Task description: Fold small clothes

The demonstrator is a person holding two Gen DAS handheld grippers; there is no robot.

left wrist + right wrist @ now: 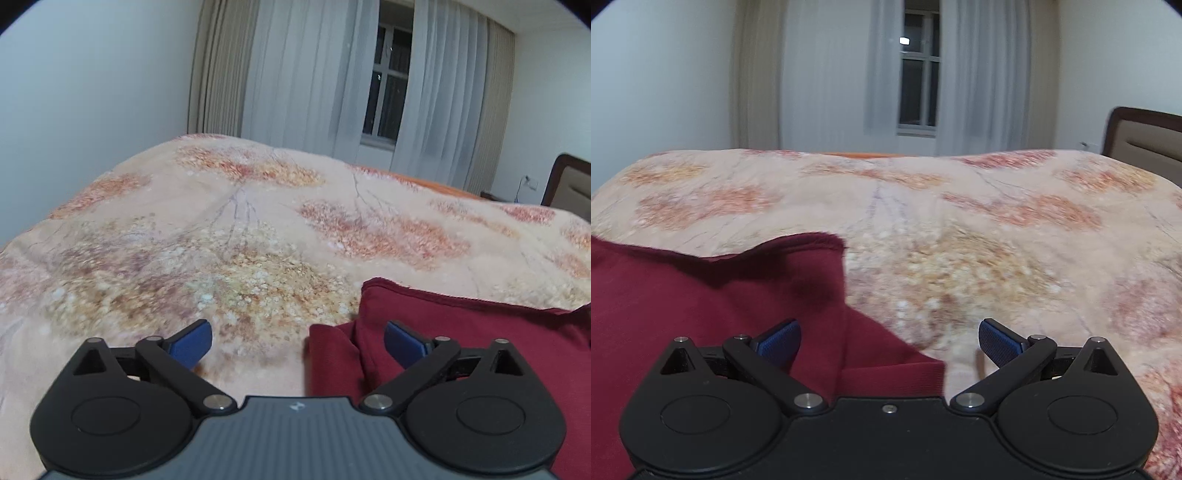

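Hovering low over the bed, both grippers have their jaws spread wide and grip nothing. The left gripper has its right finger above the garment and its left finger over bare blanket; the garment's left edge lies between the two. The right gripper mirrors this, its left finger over the garment and its right finger over the blanket, with a lower flap poking out between them.

The garment is a dark red cloth piece lying on the blanket between the two grippers, already partly doubled over, with a hemmed upper edge a little raised. It looks soft, light and limp, likely to sag and slide on the fuzzy blanket, not fragile. Best taken by pinching through the layers at the near corners or side edges, so the layers move together.

Farther off, the floral blanket runs to the bed's far edge. Beyond hang curtains around a dark window, and a headboard stands at right.
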